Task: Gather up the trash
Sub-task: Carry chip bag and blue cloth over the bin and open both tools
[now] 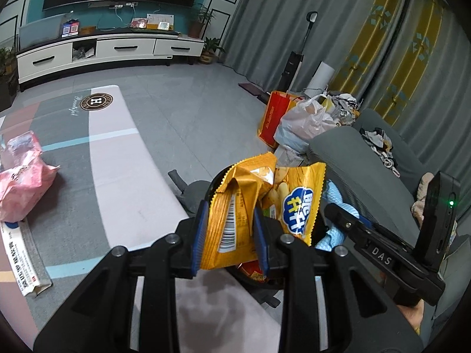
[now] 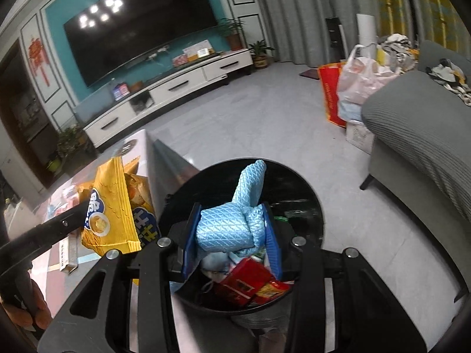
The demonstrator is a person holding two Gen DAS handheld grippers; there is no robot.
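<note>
**Two loads near one bin mouth: where the drop could miss**

Although both grippers are loaded, neither load is in the bin yet. The left gripper is clamped on a yellow snack bag, its blue pads pinching the crumpled lower part while the torn top flares far above them. The right gripper is closed on a bunched light-blue cloth, one loose end sticking up past the pads.

In the right wrist view the cloth sits directly over the mouth of the black trash bin, which already holds red wrappers and other litter. The bag is less well placed: it hangs to the left of the bin, over the edge of the low table rather than over the opening.

Likely risks:
- Letting go of the bag now would probably land it on the table or on the floor between table and bin.
- A light, stiff bag may catch the rim and slide off outside.
- The two grippers are close together; crowding one opening could knock one load out of the other's grip.
- The cloth's loose end may drape over the rim instead of falling in.

More trash waits on the table, a pink packet and a flat white carton at its left.
</note>
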